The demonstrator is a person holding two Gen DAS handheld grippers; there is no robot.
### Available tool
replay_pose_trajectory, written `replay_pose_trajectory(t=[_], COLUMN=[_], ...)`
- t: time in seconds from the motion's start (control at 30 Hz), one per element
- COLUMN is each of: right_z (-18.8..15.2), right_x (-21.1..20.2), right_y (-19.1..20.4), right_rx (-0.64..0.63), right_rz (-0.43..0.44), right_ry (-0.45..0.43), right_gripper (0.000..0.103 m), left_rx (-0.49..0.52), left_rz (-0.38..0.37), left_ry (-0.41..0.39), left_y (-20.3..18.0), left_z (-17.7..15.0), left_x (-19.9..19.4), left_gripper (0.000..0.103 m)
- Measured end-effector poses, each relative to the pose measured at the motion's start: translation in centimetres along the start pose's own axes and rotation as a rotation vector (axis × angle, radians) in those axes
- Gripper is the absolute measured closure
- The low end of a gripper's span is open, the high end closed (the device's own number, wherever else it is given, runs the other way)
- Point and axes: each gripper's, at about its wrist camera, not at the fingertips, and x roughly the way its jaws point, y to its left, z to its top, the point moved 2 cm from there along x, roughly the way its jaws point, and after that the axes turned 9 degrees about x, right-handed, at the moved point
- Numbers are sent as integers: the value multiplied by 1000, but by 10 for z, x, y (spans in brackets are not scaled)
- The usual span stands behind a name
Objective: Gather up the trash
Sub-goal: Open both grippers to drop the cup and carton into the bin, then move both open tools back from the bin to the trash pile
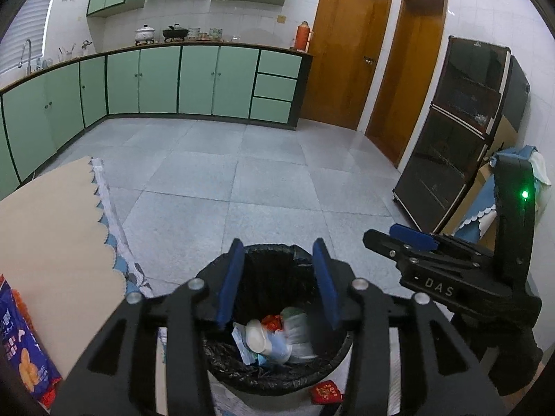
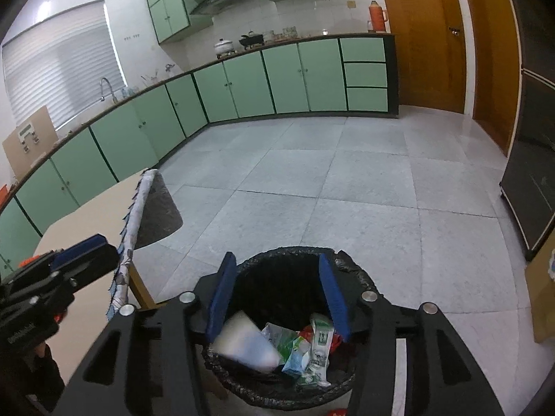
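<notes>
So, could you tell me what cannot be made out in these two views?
- White item in the bin: motion-blurred in both wrist views, identity unclear.
- Bin bottom: hidden under trash and both open grippers, left gripper and right gripper.
- Red packet on the floor: print too small, partly behind a finger.
- Blue snack bag: cut off by the left view's edge.

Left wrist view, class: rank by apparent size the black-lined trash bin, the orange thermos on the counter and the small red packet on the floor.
1. Black-lined trash bin
2. Small red packet
3. Orange thermos

Packet and thermos look close; distance shrinks the thermos.
</notes>
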Motion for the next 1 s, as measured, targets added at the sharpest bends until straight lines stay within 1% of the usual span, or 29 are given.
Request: replay_pose_trajectory(t=[0.07,0.1,0.17,0.23,0.33,0.37,0.4,0.47,0.57,0.7,0.8,0.9,1.0], right_z=[-1,-1,0,-1,-1,-1,-2,-2,-3,-13,-22,-33,-44], right_x=[-5,-6,-10,-17,-23,-26,-29,-32,-34,-26,-19,-14,-10], right_y=[3,5,10,19,27,33,41,52,77,117,145,172,199], right_rx=[4,5,7,3,-5,-10,-16,-24,-45,-87,-116,-146,-177], right_rz=[0,1,0,6,13,19,28,44,77,129,166,197,235], right_ry=[-11,-17,-31,-51,-66,-74,-83,-92,-96,-76,-60,-55,-48], right_gripper=[47,46,37,29,18,14,12,6,6,6,6,6,6], left_rx=[-9,-12,-17,-24,-31,-34,-38,-50,-73,-107,-123,-125,-142], left_rz=[6,10,31,56,105,126,143,197,260,345,431,532,584], left_ry=[-6,-10,-30,-48,-75,-84,-91,-106,-109,-108,-100,-92,-74], left_y=[4,6,14,22,36,42,47,63,87,120,146,171,187], left_z=[0,1,1,2,-2,-5,-6,-13,-23,-39,-54,-72,-86], left_x=[-5,-7,-17,-28,-46,-54,-59,-76,-97,-125,-148,-172,-190], left_gripper=[61,59,57,52,47,43,38,34,32,31,31,31,31])
